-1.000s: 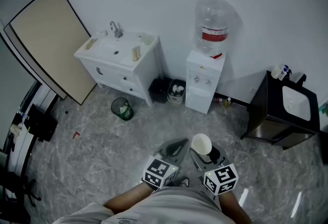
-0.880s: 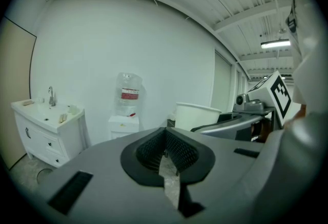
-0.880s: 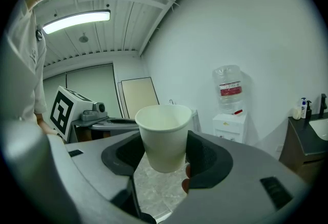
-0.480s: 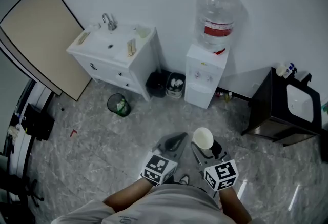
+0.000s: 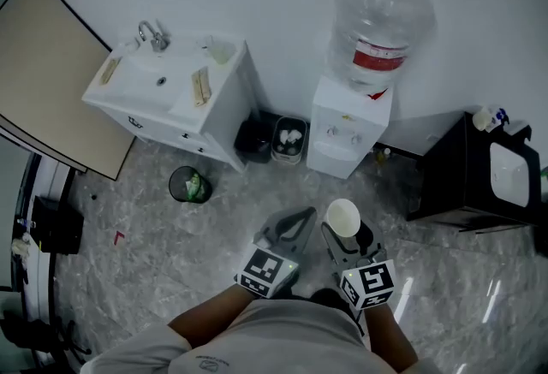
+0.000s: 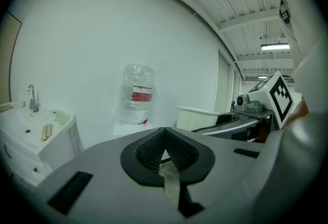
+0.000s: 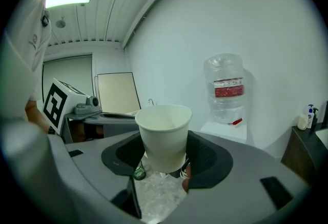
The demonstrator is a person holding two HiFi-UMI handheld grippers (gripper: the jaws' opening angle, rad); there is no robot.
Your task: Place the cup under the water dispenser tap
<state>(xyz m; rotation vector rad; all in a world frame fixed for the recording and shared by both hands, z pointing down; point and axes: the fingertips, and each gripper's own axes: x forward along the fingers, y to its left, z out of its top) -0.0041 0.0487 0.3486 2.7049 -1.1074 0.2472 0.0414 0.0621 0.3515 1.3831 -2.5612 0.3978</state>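
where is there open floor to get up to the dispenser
Bare floor runs straight from the cup to the water dispenser, between the green bin and black cabinet. Crowded between it and the vanity: two bins.

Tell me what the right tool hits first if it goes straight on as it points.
The way looks free across the floor; the right tool, shut on the cup, aims roughly at the dispenser, perhaps the bin beside it. Depth is unclear.
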